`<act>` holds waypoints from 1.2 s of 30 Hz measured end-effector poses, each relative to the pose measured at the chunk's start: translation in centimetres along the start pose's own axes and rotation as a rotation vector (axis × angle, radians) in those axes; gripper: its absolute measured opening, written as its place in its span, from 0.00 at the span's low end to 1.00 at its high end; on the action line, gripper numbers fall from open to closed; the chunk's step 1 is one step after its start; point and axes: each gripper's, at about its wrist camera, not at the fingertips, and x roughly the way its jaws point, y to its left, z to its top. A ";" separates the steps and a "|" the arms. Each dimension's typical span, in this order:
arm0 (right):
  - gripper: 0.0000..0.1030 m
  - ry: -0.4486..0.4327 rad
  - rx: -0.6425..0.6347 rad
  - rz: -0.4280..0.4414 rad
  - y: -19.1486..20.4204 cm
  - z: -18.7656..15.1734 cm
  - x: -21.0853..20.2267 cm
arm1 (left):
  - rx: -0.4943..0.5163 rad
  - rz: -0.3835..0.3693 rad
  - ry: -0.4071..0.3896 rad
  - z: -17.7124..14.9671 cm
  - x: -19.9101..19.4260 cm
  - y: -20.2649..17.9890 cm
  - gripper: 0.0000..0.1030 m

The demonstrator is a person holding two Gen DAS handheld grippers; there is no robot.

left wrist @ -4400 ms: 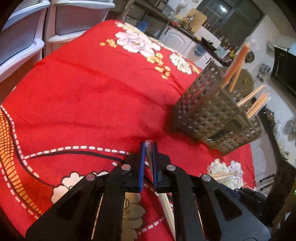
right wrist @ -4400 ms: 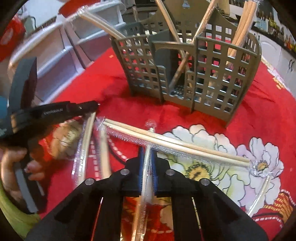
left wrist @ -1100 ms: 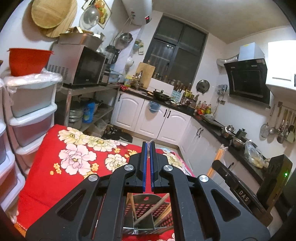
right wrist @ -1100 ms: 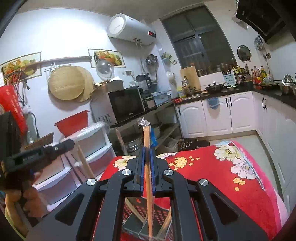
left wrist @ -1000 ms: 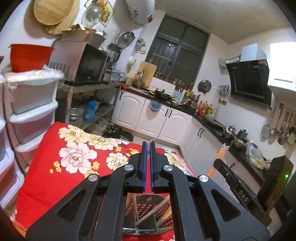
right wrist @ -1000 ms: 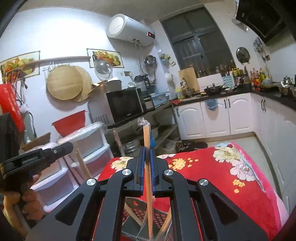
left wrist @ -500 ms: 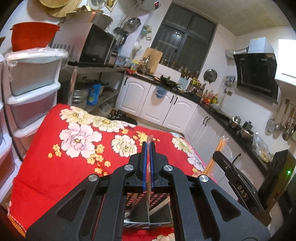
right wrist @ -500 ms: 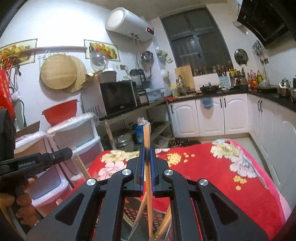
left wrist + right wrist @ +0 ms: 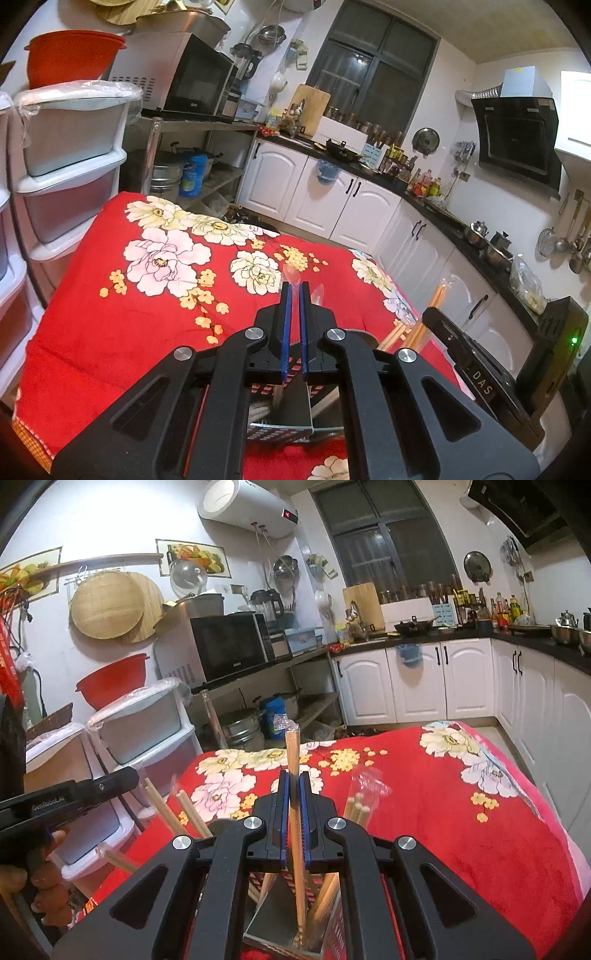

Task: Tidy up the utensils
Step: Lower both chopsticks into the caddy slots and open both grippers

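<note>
Both grippers hover over a grey slotted utensil holder (image 9: 284, 413) standing on the red floral cloth. My left gripper (image 9: 294, 295) is slightly parted, with a wrapped chopstick pair (image 9: 279, 387) hanging loosely between the pads into the holder. My right gripper (image 9: 294, 782) is shut on another wrapped chopstick pair (image 9: 293, 760), upright, its lower end inside the holder (image 9: 280, 923). Several wrapped chopsticks (image 9: 356, 808) stand in the holder. The right gripper also shows at the right of the left wrist view (image 9: 480, 373).
The red floral cloth (image 9: 129, 317) covers the table. Stacked plastic drawers (image 9: 66, 155) stand at the left edge. A shelf with a microwave (image 9: 225, 646) and white kitchen cabinets (image 9: 443, 679) lie beyond the table.
Both grippers lifted chopsticks off the cloth and brought them upright over the holder. In the last half second both lowered, and the left pads parted slightly.
</note>
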 end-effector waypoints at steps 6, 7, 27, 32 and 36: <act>0.06 0.025 0.012 0.006 0.0 -0.4 -0.5 | -0.003 -0.001 0.011 -0.5 -0.2 0.1 0.00; 0.06 0.028 0.011 0.006 0.0 -0.5 -0.7 | -0.001 0.000 0.012 -0.6 -0.3 0.0 0.00; 0.21 0.097 0.057 -0.011 -1.2 -1.5 -3.0 | 0.014 -0.015 0.029 -1.8 -2.1 -0.2 0.22; 0.27 0.105 0.063 -0.005 -1.4 -1.8 -3.9 | 0.021 -0.019 0.017 -2.1 -3.4 -0.6 0.35; 0.33 0.109 0.052 -0.001 -1.2 -2.1 -4.9 | 0.022 -0.020 0.006 -2.5 -4.5 -0.7 0.51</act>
